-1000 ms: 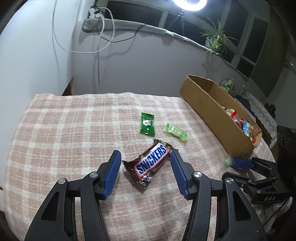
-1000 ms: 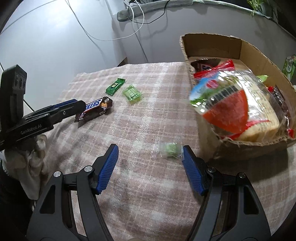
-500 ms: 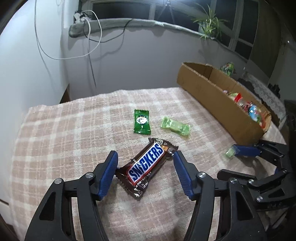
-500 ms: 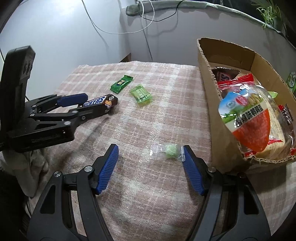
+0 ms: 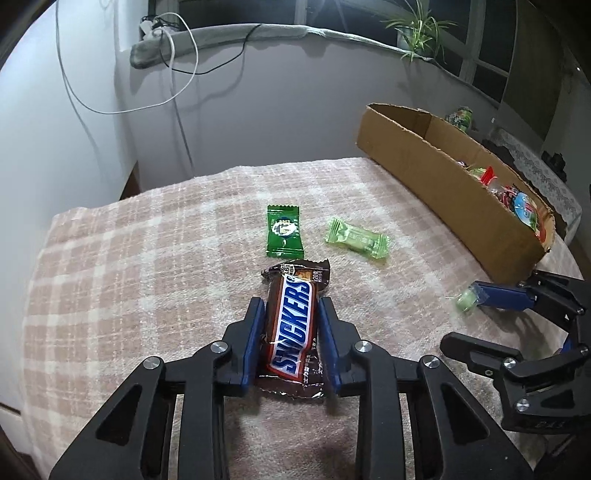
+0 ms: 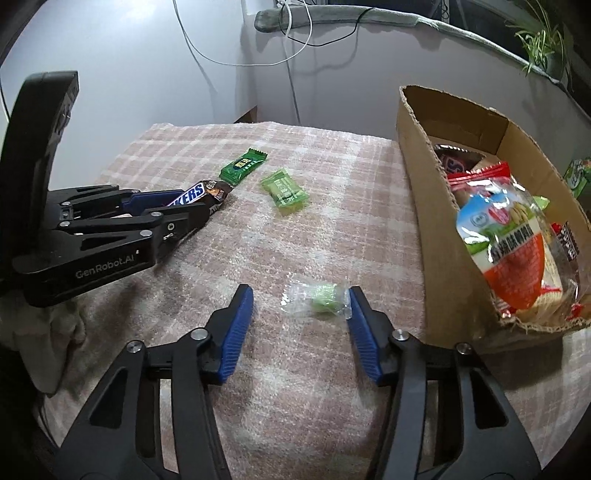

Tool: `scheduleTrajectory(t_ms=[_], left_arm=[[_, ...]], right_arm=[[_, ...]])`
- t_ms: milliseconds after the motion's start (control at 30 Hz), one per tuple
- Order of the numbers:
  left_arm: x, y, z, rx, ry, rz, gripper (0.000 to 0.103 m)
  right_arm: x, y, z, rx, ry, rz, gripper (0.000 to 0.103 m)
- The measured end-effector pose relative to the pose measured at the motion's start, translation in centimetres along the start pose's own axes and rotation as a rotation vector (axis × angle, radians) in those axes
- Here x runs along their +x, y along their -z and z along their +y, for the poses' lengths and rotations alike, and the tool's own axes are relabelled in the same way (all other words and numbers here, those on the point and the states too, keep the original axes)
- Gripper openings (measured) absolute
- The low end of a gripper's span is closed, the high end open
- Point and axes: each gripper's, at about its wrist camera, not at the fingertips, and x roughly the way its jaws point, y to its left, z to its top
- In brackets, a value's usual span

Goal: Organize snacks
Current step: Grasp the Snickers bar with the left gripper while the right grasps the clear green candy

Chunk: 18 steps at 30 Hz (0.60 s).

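Observation:
My left gripper is shut on a Snickers bar that lies on the plaid cloth; it also shows in the right wrist view. My right gripper is open around a small clear-wrapped green candy, which touches the right finger. That candy also shows in the left wrist view. A dark green packet and a light green packet lie beyond the Snickers. A cardboard box holding several snacks stands at the right.
The plaid cloth covers the table. A wall with hanging white cables runs behind it. A window ledge with a potted plant lies beyond the box. The left gripper's body sits at the left of the right wrist view.
My left gripper moved forward and closed on the Snickers bar, which turned lengthwise between the fingers. My right gripper stayed open around the small green candy.

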Motion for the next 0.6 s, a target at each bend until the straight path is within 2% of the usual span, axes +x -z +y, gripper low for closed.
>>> scheduleTrajectory(t_ms=[100,200,600], left_arm=[[-0.1,0.0,0.1,-0.008,0.0,-0.002,0.027],[-0.2,0.0,0.1,-0.014,-0.001,-0.004,0.027],[-1.3,0.1,1.1,-0.067,0.006,-0.04,0.027]], right_arm=[[0.1,-0.2,0.1,-0.01,0.019,-0.002,0.037],[0.2,-0.4,0.2,-0.014,0.023,-0.008,0.028],[-1.2,-0.4,0.1,0.001,-0.015,-0.062,0.025]])
